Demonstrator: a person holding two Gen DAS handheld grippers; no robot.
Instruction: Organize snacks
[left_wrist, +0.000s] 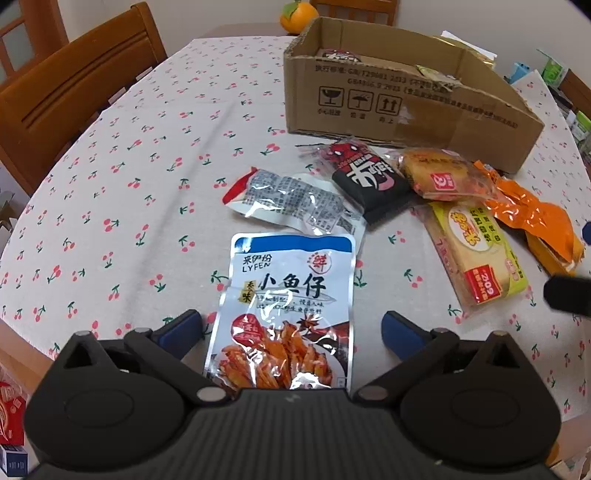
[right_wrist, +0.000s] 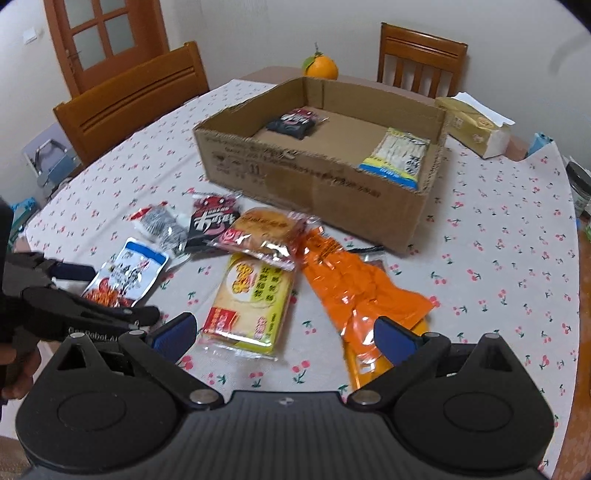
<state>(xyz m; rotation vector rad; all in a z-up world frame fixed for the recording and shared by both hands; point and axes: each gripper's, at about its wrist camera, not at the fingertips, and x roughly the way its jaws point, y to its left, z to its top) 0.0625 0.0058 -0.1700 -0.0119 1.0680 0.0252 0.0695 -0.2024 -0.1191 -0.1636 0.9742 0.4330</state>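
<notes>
Fish pouch (left_wrist: 284, 314) bottom hidden behind claw body; box print perhaps blurred.

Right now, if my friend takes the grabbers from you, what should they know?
Left gripper: open, empty, its fingers either side of the blue fish snack pouch, not squeezing it.
Right gripper: open, empty, above the yellow cracker pack and the orange packet.
Done: the cardboard box already holds a black packet and a blue-edged white packet.
Left: six snacks lie loose on the tablecloth: those three, the silver packet, the black-and-red packet and the round cake packet.
</notes>
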